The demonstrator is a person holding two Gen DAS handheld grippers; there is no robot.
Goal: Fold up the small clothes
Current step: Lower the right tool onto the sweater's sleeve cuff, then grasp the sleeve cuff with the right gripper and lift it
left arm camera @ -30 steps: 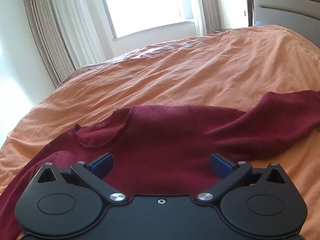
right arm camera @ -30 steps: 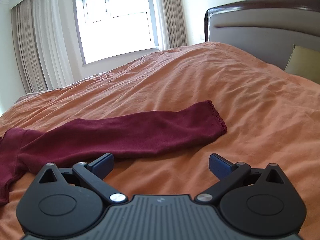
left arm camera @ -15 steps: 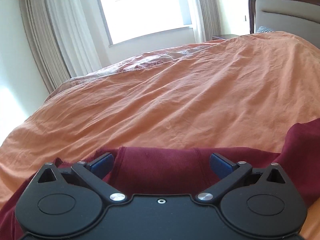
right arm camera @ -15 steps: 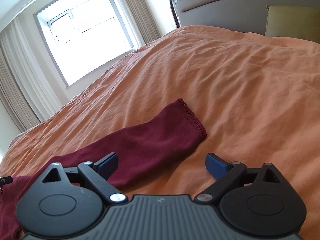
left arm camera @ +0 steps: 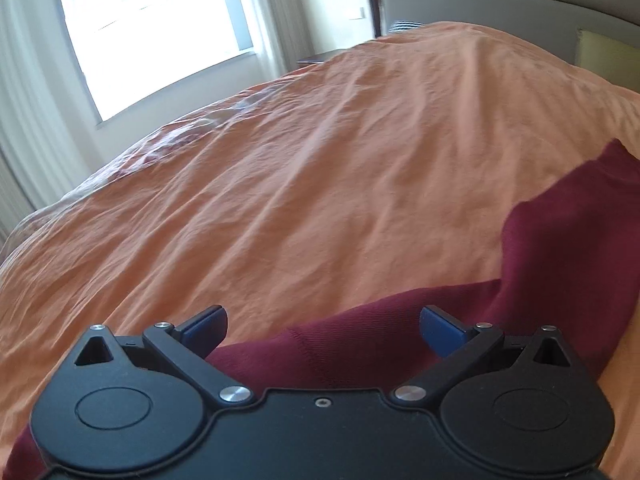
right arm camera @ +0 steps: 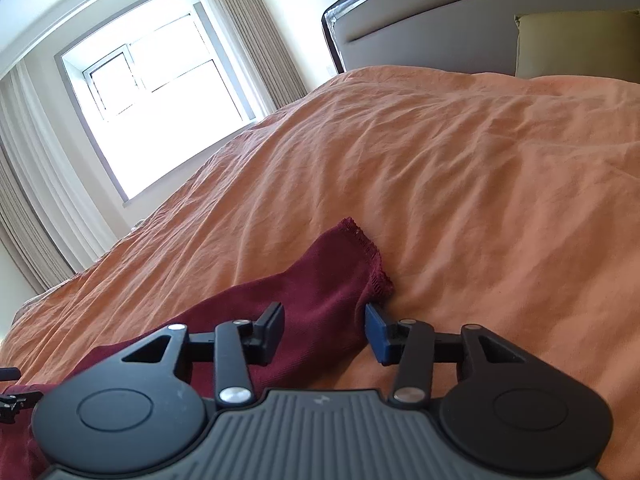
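Note:
A dark red long-sleeved top (left arm camera: 360, 344) lies flat on the orange bedspread (left arm camera: 320, 200). My left gripper (left arm camera: 323, 330) is open, low over the top's shoulder edge, with cloth between its blue pads (left arm camera: 440, 332). One sleeve (left arm camera: 580, 248) runs up to the right. In the right wrist view the same sleeve (right arm camera: 320, 300) ends in a frayed cuff (right arm camera: 372, 256). My right gripper (right arm camera: 325, 330) straddles the sleeve just below the cuff, its jaws partly closed with a gap still between them.
The orange bedspread (right arm camera: 480, 180) fills both views. A padded headboard (right arm camera: 440, 28) with a yellow-green pillow (right arm camera: 576, 44) stands at the far right. A bright window (right arm camera: 160, 112) with curtains is behind the bed. The left gripper's tip (right arm camera: 12, 396) shows at the left edge.
Both grippers moved forward and down onto the top. The left one swung right past the neckline to the shoulder. The right one reached the sleeve near the cuff and its jaws narrowed.

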